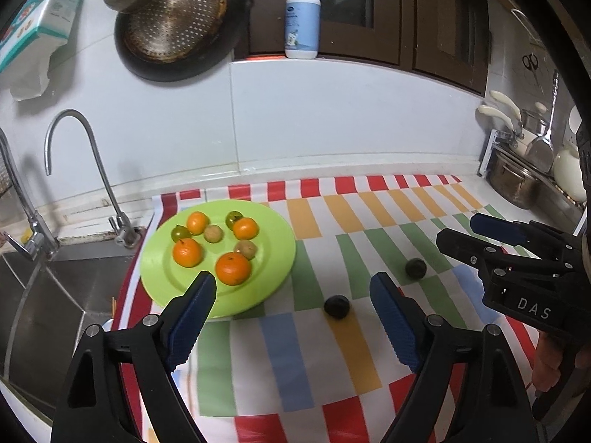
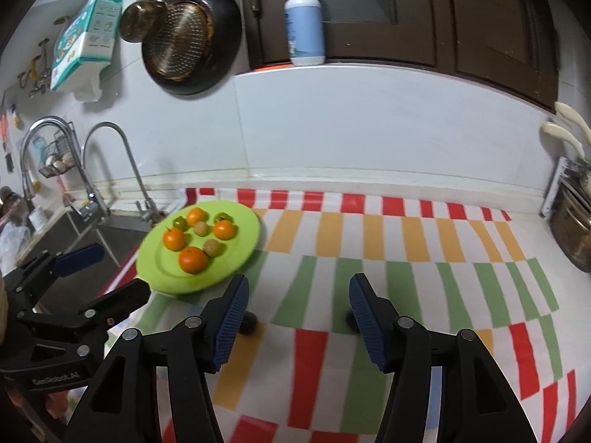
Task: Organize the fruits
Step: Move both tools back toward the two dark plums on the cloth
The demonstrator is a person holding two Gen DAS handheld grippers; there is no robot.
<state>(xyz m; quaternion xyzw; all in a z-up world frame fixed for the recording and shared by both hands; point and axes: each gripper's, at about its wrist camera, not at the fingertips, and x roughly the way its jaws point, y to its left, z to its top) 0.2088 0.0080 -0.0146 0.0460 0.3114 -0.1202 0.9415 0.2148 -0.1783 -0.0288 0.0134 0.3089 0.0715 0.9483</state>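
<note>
A green plate [image 1: 273, 269] lies on the striped cloth and holds several oranges [image 1: 233, 268], small green fruits and brownish round fruits. It also shows in the right wrist view [image 2: 243, 254]. Two dark round fruits lie on the cloth right of the plate, one nearer [image 1: 337, 306] and one farther [image 1: 416, 268]. My left gripper [image 1: 291, 297] is open and empty above the plate's near rim and the nearer dark fruit. My right gripper [image 2: 298, 295] is open and empty; both dark fruits [image 2: 248, 323] are mostly hidden behind its fingers. The right gripper also shows in the left wrist view [image 1: 458, 236].
A steel sink [image 1: 44, 295] with two taps [image 1: 74, 147] lies left of the cloth. A pan and strainer [image 1: 177, 18] hang on the wall. A soap bottle [image 1: 302, 18] stands on the ledge. Pots and utensils [image 1: 517, 173] stand at the right.
</note>
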